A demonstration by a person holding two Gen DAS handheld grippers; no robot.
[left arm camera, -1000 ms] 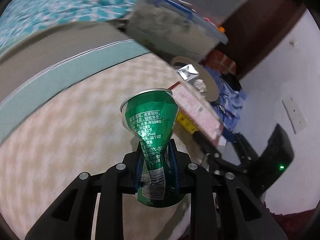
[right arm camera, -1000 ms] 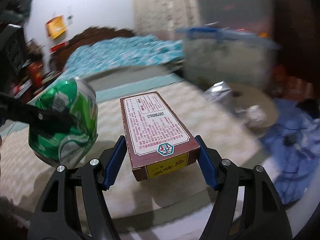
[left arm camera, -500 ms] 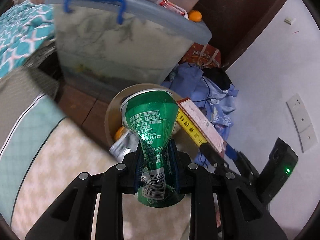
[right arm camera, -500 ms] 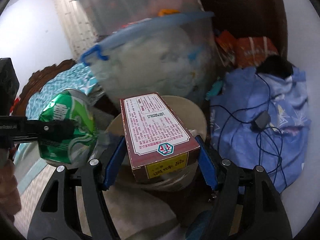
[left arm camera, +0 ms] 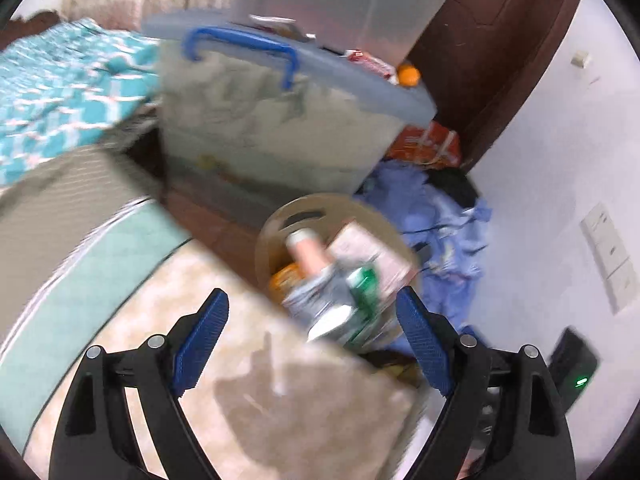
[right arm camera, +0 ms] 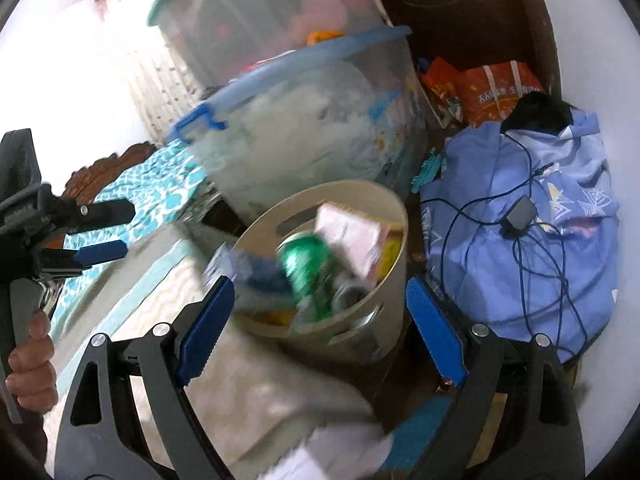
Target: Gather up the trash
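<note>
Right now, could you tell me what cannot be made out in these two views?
- Bin contents, both views: motion blur smears the can and box; whether they have settled is unclear.
- Box print: blurred, unreadable.
- Bin bottom: hidden by trash.
- Bin's near wall, left wrist view: hidden behind the bed edge.
- Left gripper and right gripper: opening, nothing between the jaws.

1. We see our right gripper [right arm camera: 320,320] opening, nothing between its blue pads.
2. The green can [right arm camera: 310,262] and the carton [right arm camera: 348,236] lie in the beige bin [right arm camera: 394,240].
3. Our left gripper [right arm camera: 102,232] shows at left.
</note>
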